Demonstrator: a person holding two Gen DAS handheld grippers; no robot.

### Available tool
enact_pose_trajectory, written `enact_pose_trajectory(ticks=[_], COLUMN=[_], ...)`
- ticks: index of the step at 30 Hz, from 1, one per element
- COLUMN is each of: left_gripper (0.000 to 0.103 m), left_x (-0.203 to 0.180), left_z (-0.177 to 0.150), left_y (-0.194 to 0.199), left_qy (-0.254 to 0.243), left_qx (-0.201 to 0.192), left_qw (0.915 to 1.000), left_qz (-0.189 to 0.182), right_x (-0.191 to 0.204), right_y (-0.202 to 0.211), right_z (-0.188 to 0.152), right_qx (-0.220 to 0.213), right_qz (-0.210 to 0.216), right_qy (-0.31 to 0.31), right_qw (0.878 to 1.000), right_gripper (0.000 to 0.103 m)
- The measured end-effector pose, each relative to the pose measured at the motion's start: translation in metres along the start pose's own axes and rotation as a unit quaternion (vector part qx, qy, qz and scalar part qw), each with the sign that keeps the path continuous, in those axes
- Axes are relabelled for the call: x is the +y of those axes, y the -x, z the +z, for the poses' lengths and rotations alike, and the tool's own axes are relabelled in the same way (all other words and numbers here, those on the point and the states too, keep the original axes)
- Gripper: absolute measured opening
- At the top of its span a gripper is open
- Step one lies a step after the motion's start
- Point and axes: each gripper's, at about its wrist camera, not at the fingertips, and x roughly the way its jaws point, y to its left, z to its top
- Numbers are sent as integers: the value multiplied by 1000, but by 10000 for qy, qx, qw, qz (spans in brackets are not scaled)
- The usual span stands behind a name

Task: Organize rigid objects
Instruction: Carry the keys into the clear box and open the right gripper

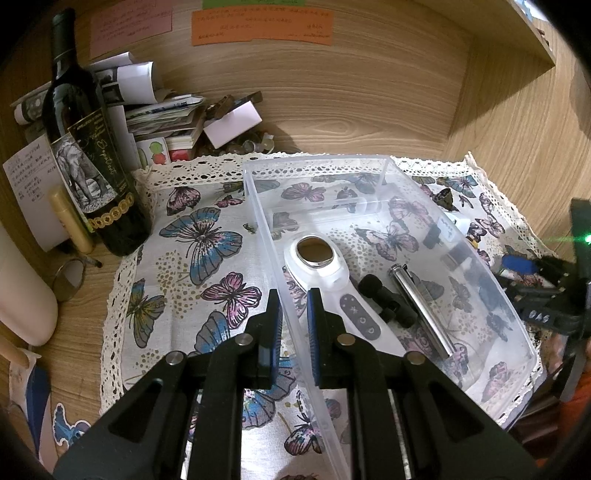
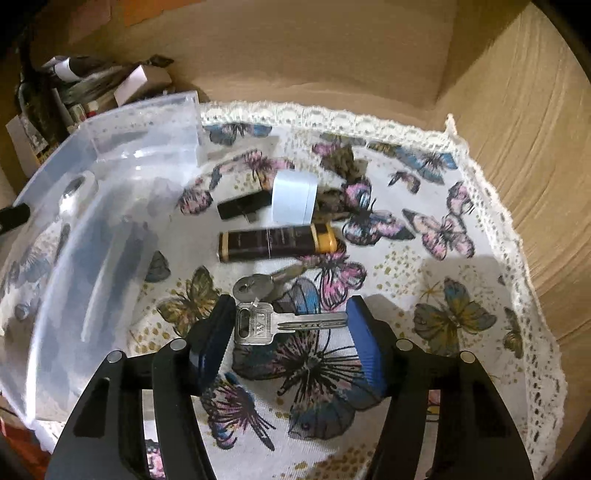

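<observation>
The notes (image 1: 262,27) on the wall are getting cut off by the top edge, and their writing is too small to read. Things behind the box (image 1: 509,321) wall are looking blurry. The second key (image 2: 258,286) is hiding partly under the silver key (image 2: 273,323).
</observation>
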Motion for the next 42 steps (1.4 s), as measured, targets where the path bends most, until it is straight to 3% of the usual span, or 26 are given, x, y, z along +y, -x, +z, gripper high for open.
enact_pose_trajectory(ticks=[12,22,28,42], left_gripper=[13,13,13,13], left_x=[0,0,0,-1], left_z=[0,0,0,0], left_y=[0,0,0,0], left_qy=[13,15,18,24], left_qx=[-6,-4,-5,-6], left_qw=[10000,10000,10000,10000], left_qz=[-12,-11,-15,-21], right_x=[18,49,70,108], right_y=[63,87,77,21], right_z=[42,69,76,78], right_qx=[-1052,-1603,-1521,-670], right_qz=[258,698,953,1138], right_qy=[18,302,532,1060], right_qw=[9941,9841,9823,9856], right_gripper=[59,59,59,59])
